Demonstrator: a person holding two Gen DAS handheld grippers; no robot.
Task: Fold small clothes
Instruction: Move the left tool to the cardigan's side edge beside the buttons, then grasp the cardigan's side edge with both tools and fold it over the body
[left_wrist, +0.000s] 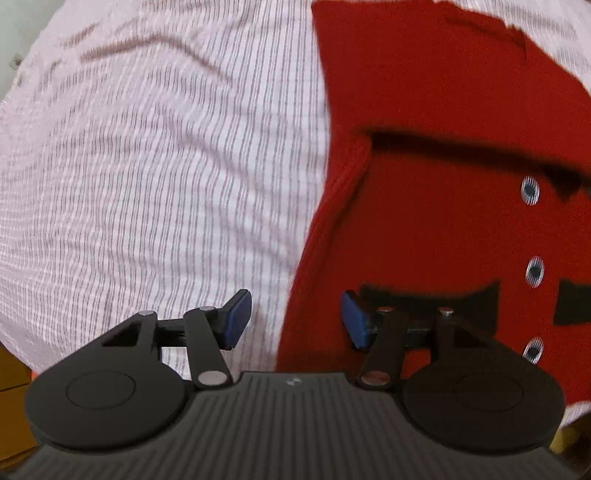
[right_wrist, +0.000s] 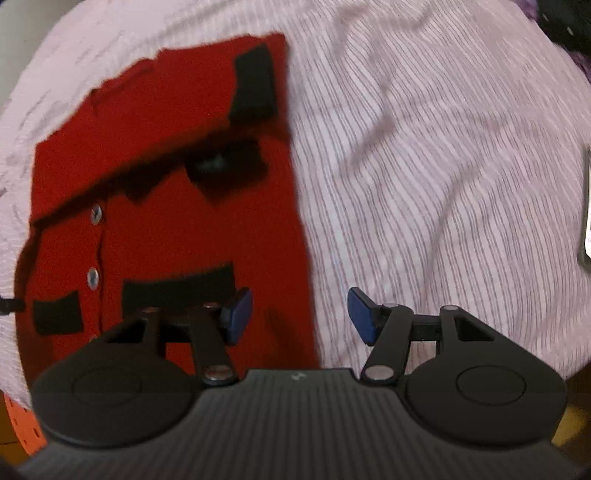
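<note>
Since we look first along the left gripper (left_wrist: 293, 319), we see its blue pads spread apart with nothing between them. The red cardigan (left_wrist: 443, 184) lies ahead and to the right of this claw, flat on the striped sheet (left_wrist: 147, 166). Its near left edge runs up and away just between the pads, so the right pad sits over red knit while the left pad sits over bare sheet. The row of buttons (left_wrist: 534, 271) runs away from us further right, which tells us the garment's long axis points forward from the claw, not across it. A sleeve seems already laid across the chest, ahead of the claw.

Turning to the right gripper (right_wrist: 300, 315), we find its pads likewise apart and empty. Here the cardigan (right_wrist: 166, 166) lies ahead and to the left, and its right edge passes up between the pads: left pad over red, right pad over the sheet (right_wrist: 443, 184). The buttons (right_wrist: 92, 277) and the black pocket trim (right_wrist: 179, 291) sit left of the claw.

We judge that each claw straddles one side edge near the hem, both about equally close, so the coming move would likely be a paired pinch at the hem corners and a fold forward along the long axis. Blur hides whether the pads touch the cloth.
</note>
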